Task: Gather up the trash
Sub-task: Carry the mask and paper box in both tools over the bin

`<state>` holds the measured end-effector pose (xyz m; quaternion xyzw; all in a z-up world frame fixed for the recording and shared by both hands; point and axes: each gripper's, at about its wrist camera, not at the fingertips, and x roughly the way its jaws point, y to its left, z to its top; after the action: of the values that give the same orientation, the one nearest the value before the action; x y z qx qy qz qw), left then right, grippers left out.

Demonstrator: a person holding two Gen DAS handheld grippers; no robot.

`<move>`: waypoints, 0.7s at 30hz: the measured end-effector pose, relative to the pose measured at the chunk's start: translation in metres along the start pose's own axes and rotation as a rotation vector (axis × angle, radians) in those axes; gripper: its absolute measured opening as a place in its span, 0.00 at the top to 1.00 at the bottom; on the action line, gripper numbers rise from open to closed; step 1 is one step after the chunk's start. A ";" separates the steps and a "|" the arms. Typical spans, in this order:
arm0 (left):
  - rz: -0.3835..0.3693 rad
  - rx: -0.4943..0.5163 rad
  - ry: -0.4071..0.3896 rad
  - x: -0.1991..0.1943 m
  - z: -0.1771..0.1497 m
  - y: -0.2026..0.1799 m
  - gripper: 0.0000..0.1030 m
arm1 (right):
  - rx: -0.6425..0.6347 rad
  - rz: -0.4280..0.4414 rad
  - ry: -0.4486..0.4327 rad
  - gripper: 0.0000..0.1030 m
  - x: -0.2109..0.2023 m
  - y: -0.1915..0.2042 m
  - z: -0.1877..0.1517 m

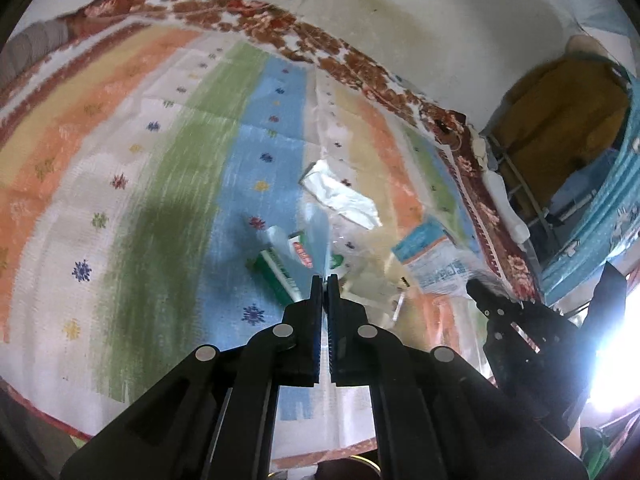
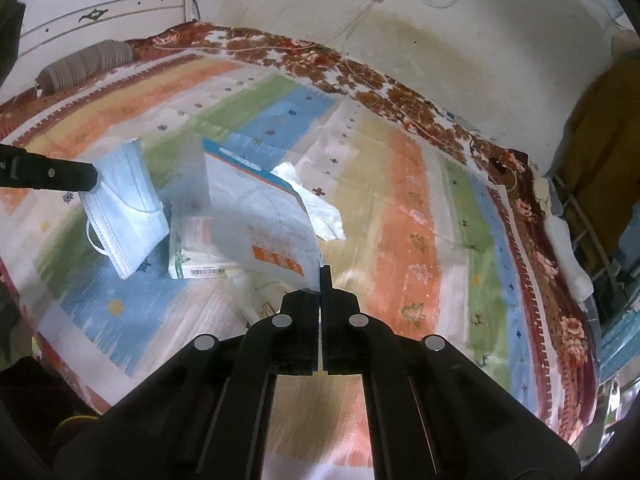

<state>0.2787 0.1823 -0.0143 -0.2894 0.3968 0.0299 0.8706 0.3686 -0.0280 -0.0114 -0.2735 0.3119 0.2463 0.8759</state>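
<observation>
Up off the striped bedspread, the left gripper pinches a pale blue face mask, jaws closed. Alongside, the right gripper clamps a clear bag, which hangs beside the mask, above a green-and-white box.

A woven, matt striped cloth is seen, coarse in texture. The face mask looks of soft pleated non-woven fabric. The plastic bag is glossy and partly clear; the crumpled tissue is matt paper. The small box is possibly smooth cardboard. Both grippers are matt black plastic with metal pins
</observation>
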 end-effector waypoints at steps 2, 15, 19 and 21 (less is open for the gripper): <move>0.034 0.035 0.002 -0.005 -0.002 -0.009 0.99 | 0.016 0.002 -0.005 1.00 -0.009 -0.004 0.001; 0.027 0.101 -0.031 -0.053 -0.022 -0.033 0.99 | 0.186 0.110 -0.013 1.00 -0.061 -0.021 -0.020; 0.032 0.121 -0.044 -0.065 -0.030 -0.038 0.98 | 0.211 0.119 -0.042 1.00 -0.081 -0.029 -0.027; 0.031 0.126 -0.052 -0.072 -0.033 -0.041 0.99 | 0.232 0.139 -0.048 1.00 -0.090 -0.031 -0.031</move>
<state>0.2188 0.1431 0.0389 -0.2268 0.3798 0.0259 0.8965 0.3135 -0.0937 0.0397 -0.1420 0.3355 0.2752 0.8897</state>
